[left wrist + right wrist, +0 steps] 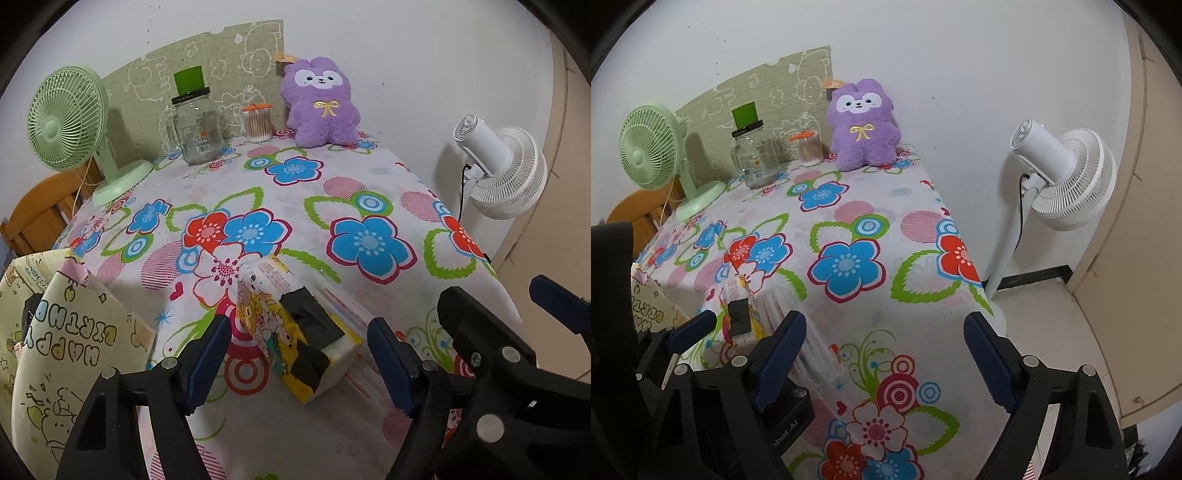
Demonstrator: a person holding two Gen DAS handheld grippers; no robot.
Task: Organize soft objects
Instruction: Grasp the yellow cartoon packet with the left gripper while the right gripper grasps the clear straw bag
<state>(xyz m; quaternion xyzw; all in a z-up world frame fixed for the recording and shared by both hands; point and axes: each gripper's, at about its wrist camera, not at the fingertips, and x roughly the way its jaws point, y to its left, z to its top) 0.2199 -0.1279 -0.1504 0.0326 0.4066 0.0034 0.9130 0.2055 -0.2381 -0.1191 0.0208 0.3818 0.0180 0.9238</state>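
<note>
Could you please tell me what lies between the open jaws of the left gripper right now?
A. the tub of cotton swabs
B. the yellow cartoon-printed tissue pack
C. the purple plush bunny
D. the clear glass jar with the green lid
B: the yellow cartoon-printed tissue pack lies on the floral tablecloth between the left gripper jaws, which stand open either side of it.
</note>
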